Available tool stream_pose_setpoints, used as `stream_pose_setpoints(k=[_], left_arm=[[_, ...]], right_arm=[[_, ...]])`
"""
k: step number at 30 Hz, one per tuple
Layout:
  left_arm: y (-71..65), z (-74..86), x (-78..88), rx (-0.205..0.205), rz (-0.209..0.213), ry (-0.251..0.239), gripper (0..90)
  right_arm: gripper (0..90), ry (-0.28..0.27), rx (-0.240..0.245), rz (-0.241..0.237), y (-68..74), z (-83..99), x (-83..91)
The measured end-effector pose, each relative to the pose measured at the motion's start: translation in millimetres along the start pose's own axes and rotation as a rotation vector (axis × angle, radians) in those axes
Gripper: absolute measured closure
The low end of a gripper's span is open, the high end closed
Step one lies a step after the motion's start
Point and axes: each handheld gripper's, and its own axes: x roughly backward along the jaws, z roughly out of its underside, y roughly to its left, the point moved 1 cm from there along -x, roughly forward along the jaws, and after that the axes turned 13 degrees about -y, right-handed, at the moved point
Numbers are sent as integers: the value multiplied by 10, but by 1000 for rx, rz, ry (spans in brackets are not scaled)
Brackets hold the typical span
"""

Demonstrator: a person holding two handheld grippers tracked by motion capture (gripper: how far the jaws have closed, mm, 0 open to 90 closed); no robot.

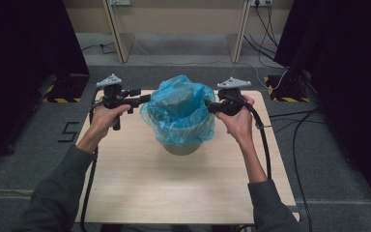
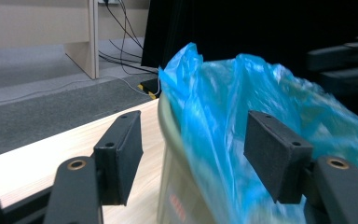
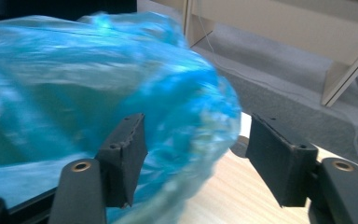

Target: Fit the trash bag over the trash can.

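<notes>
On the table (image 1: pixel 174 188): one bin (image 1: pixel 181 145), blue bag (image 1: pixel 178 108) draped over its rim. Left gripper (image 1: pixel 145 99) and right gripper (image 1: pixel 207 106) flank it, jaws apart, gripping nothing.

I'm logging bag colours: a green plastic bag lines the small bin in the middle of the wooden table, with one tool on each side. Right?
Not quite: the plastic bag is blue, not green, as the high view shows. It does line the bin mid-table, with the left tool and right tool on either side.

Blue bag (image 3: pixel 98 93) motion-blurred in the right gripper view (bin's (image 1: pixel 181 147) inside hidden by plastic)
</notes>
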Motion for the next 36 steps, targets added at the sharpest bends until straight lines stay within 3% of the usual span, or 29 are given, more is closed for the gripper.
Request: stream_pose_setpoints(k=[2,4,7,10,11,14,19,21,24,27,31,33,36], left_arm=[[-14,-5,-103,7,1,14,366],[-40,1,-205,-13,-6,35,399],[-60,18,-305,-19,15,59,550],[-60,20,-338,-57,2,68,750],[-45,16,-333,-69,-12,65,789],[33,4,-294,-42,-27,39,843],[155,50,-228,-27,-52,43,848],[193,67,-197,-44,-65,47,850],[267,123,-155,-47,-85,65,856],[327,188,-106,-30,-83,59,877],[338,209,-49,3,-58,38,871],[328,159,-15,13,-53,14,824],[308,66,7,35,-55,-20,666]], right_arm=[[351,-8,4,-8,166,-13,117],[337,0,16,-27,274,6,178],[333,-7,27,-40,404,56,275],[331,-24,10,-85,480,77,337],[331,-26,16,-93,502,82,346],[331,-15,22,-120,575,108,342],[331,7,20,-151,651,151,260],[341,14,3,-179,660,164,222],[447,10,-9,-222,666,176,186],[626,5,-4,-272,650,183,186],[784,2,36,-285,628,189,237],[825,-1,59,-283,624,184,283],[896,-3,95,-288,621,190,363]])
